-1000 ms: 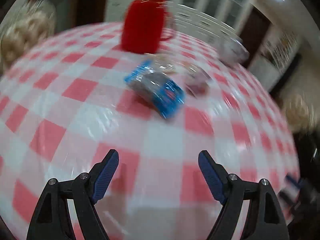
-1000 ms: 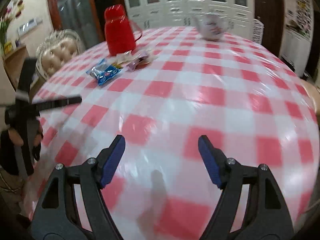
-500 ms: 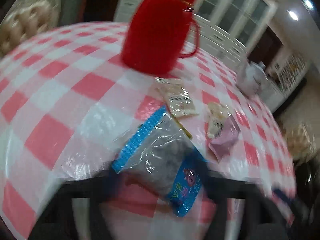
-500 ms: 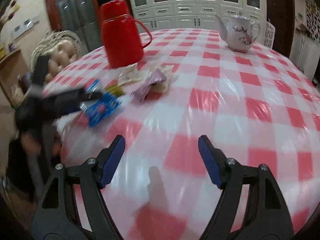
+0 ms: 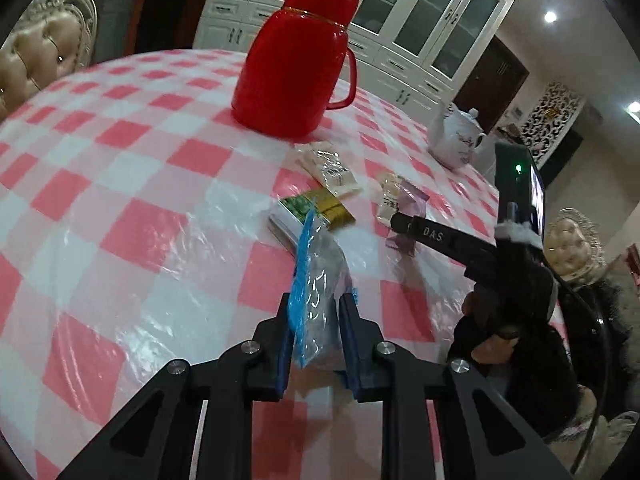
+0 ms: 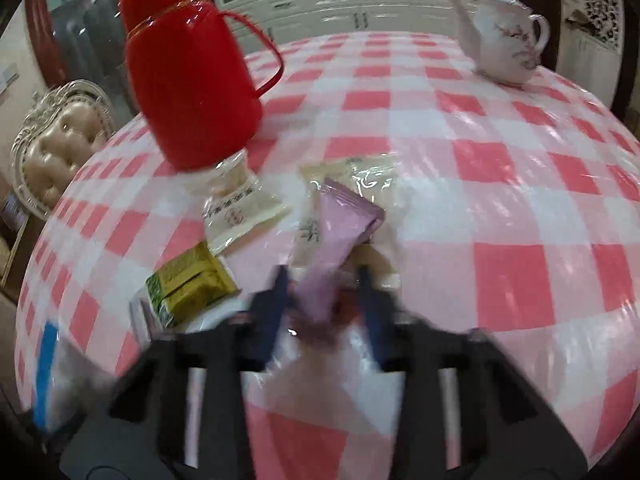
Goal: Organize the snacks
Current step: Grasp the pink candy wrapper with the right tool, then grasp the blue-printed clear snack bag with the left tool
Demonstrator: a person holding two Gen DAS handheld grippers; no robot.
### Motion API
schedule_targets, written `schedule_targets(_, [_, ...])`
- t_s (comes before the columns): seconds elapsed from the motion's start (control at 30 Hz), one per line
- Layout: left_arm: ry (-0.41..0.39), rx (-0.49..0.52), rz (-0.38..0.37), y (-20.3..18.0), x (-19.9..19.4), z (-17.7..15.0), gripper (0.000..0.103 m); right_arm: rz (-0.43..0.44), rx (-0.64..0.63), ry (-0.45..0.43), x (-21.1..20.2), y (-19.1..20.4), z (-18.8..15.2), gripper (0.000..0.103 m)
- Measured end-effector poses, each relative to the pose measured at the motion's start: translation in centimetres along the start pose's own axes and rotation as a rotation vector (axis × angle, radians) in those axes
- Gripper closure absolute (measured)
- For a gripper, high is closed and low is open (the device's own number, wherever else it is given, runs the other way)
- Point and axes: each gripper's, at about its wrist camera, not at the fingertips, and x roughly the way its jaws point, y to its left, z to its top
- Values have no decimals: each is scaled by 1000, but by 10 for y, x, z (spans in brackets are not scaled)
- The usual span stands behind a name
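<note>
Snack packets: blue-edged clear packet (image 5: 316,280) stands lengthwise in closing left gripper (image 5: 316,334)
Right gripper (image 6: 324,300): clamps pink packet (image 6: 340,236), nearest

The right gripper (image 6: 323,300) is clamped on the near end of a pink snack packet (image 6: 340,236), which runs forward from between the fingers over a pale wrapper (image 6: 372,180). Left of the fingers lie a gold-and-green packet (image 6: 188,284) and a beige sachet (image 6: 240,212). Beyond these stands a red thermos jug (image 6: 188,80); far ahead to the right stands a white teapot (image 6: 508,48).
</note>
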Motion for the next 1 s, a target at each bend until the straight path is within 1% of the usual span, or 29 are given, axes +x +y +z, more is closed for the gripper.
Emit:
schedule_targets(0.07, [0,-15,-11,3,2,4,79,4,4,-18,-9,-4,-5,80])
schedule_targets(0.13, [0,-22,6,6,4,4,73,22,-26,-54,-31,-5,-18,80])
schedule_targets(0.17, [-2,-20,17,6,4,4,58,27,-45,-62,-39,-4,-24,80])
schedule_targets(0.2, [-2,-17,28,6,5,3,38,30,-70,-73,-50,-3,-31,80])
schedule_targets(0.23, [-7,-20,31,7,7,2,32,31,-105,-88,-64,-1,-41,80])
schedule_targets(0.27, [-19,-27,27,8,8,1,27,31,-134,-98,-76,0,-50,80])
schedule_targets(0.33, [-18,-25,10,6,12,0,27,41,-157,-104,-97,-4,-65,80])
schedule_targets(0.4, [-22,-2,-4,2,16,-2,27,81,-115,-104,-115,-19,-81,80])
schedule_targets(0.47, [-32,65,38,-7,23,-5,27,104,-75,-105,-127,-32,-96,80])
schedule_targets(0.5, [-34,100,62,-13,25,-6,29,100,-67,-104,-131,-35,-104,80])
schedule_targets(0.53, [-32,114,65,-15,26,-6,33,95,-63,-104,-133,-37,-110,80])
schedule_targets(0.57, [-46,135,59,-19,24,-6,64,100,-52,-98,-134,-40,-115,80])
schedule_targets(0.6, [-42,159,70,-22,23,-5,103,127,-34,-80,-132,-42,-121,80])
schedule_targets(0.63, [-36,180,83,-24,21,-4,103,146,-21,-66,-131,-42,-123,80])
schedule_targets(0.67, [-38,178,88,-23,17,-4,103,161,-11,-57,-130,-42,-125,80])
schedule_targets(0.73, [-45,143,79,-16,-3,-2,103,164,-27,-78,-135,-38,-126,80])
schedule_targets(0.77, [-63,122,71,-12,-13,1,103,159,-41,-90,-137,-36,-126,80])
schedule_targets(0.8, [-101,103,69,-6,-31,5,103,160,-48,-94,-138,-35,-126,80])
schedule_targets(0.9, [-163,85,115,11,-59,9,103,186,-39,-77,-136,-37,-127,80])
schedule_targets(0.93, [-154,68,87,21,-61,7,103,190,-36,-70,-135,-39,-127,80])
schedule_targets(0.97, [-142,49,43,31,-60,4,102,188,-34,-65,-134,-40,-127,80])
schedule_targets(1.0, [-134,27,18,39,-57,1,99,182,-30,-62,-134,-40,-127,80])
